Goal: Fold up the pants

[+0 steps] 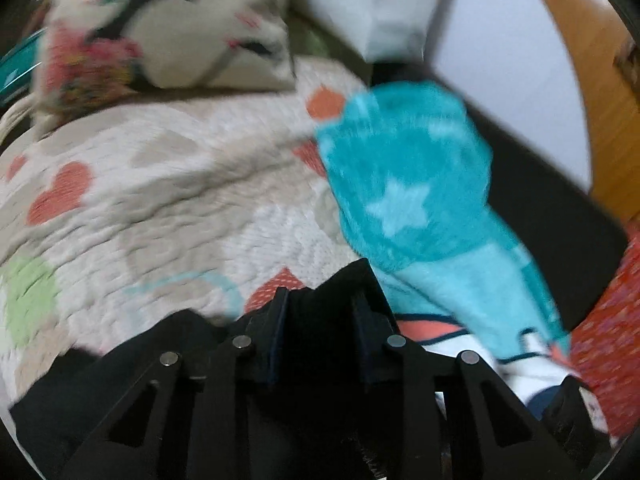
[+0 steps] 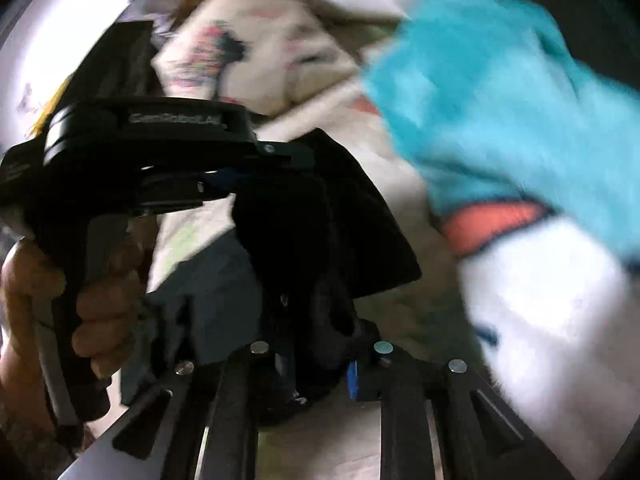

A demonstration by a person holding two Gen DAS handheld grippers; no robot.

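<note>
While both jaws clamp black pants [image 1: 320, 312] — quilt [image 1: 160, 184] bare leftward.

Black pants [image 1: 320, 312], bunched and creased, near edge of the heart-patterned quilt [image 1: 160, 184], left of centre.

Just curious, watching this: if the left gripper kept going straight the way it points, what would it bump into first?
Probably the dark pants bunched between its fingers; the left gripper seems closed on them. Beyond lies the quilted bedspread, though blur makes depth uncertain.
</note>
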